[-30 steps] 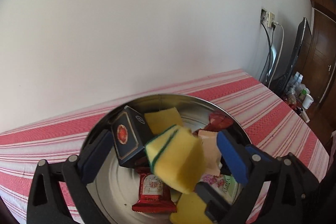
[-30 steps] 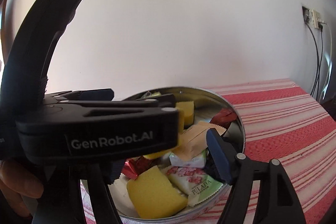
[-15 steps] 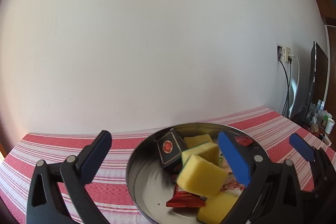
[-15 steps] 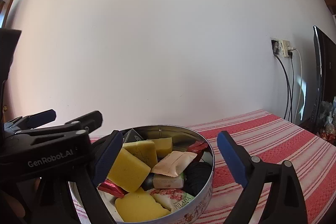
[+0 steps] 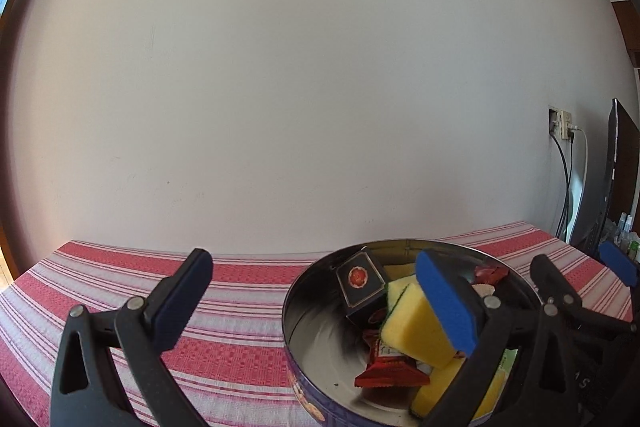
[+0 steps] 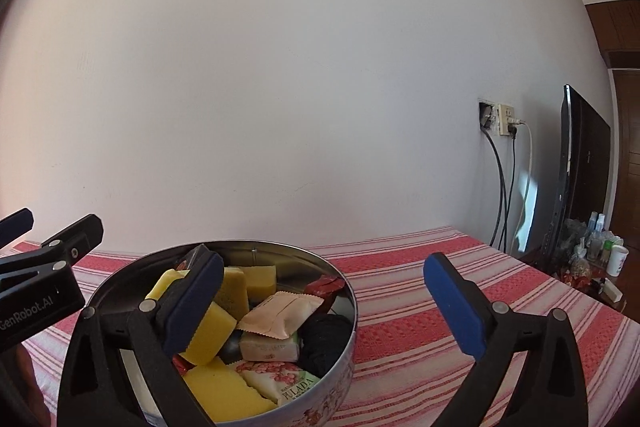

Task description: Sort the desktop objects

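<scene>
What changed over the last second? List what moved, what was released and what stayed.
The green-backed sponge the left tool dropped now rests in the tin. Both tools backed away from the tin; the right tool has just been opening, nothing between its jaws. The tin and its other contents stayed put on the striped cloth.

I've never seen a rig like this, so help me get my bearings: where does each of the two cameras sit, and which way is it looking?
Left wrist view: sits on the left gripper, looks forward past its open jaws at the round tin, striped tablecloth and wall; the right gripper shows at right.
Right wrist view: sits on the right gripper, jaws open, faces the same tin and cloth; the left gripper shows at left.
Shared: the tin, yellow sponge, cloth, wall socket.
</scene>
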`<action>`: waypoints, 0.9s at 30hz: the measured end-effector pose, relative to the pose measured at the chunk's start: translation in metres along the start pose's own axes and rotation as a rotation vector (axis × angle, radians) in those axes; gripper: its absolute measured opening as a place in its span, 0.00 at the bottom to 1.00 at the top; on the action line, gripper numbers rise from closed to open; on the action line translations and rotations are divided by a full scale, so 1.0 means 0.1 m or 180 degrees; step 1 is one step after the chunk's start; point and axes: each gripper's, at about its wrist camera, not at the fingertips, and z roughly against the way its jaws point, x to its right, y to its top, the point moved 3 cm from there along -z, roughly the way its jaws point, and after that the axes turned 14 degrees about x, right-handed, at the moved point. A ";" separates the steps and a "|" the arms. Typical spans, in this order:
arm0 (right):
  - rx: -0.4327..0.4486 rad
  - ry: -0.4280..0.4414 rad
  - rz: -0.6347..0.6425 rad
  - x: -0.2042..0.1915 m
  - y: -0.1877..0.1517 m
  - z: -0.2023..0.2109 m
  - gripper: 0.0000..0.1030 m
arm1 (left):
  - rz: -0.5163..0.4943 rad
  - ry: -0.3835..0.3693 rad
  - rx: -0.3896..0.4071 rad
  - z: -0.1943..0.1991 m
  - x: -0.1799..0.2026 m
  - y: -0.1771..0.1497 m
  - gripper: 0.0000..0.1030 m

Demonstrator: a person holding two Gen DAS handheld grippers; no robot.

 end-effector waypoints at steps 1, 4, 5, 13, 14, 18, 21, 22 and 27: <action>-0.0002 -0.0053 -0.0028 0.03 0.00 0.00 0.99 | -0.0029 0.0013 -0.0001 0.00 0.00 -0.01 1.00; 0.0122 -0.0073 -0.0116 0.08 0.05 0.06 0.99 | -0.0081 0.0006 -0.0137 -0.02 0.02 -0.06 1.00; 0.0169 -0.0056 -0.0128 0.09 0.07 0.10 0.99 | -0.0076 -0.0011 -0.0185 -0.02 0.03 -0.08 1.00; 0.0161 0.0019 -0.0221 0.12 0.09 0.20 0.99 | -0.0226 0.0016 -0.0312 0.01 0.09 -0.17 1.00; 0.0132 0.0026 -0.0275 0.14 0.09 0.21 0.99 | -0.0227 0.0006 -0.0328 0.02 0.10 -0.18 1.00; 0.0061 0.0008 -0.0388 0.18 0.05 0.25 0.99 | -0.0216 -0.0048 -0.0406 0.03 0.11 -0.22 1.00; 0.0029 0.0044 -0.0414 0.17 0.05 0.29 0.99 | -0.0211 -0.0048 -0.0457 0.02 0.12 -0.24 1.00; 0.0037 0.0051 -0.0397 0.16 0.05 0.30 0.99 | -0.0222 -0.0039 -0.0460 0.02 0.13 -0.24 1.00; 0.0078 0.0064 -0.0311 0.12 0.06 0.31 0.99 | -0.0193 -0.0053 -0.0444 0.03 0.13 -0.25 1.00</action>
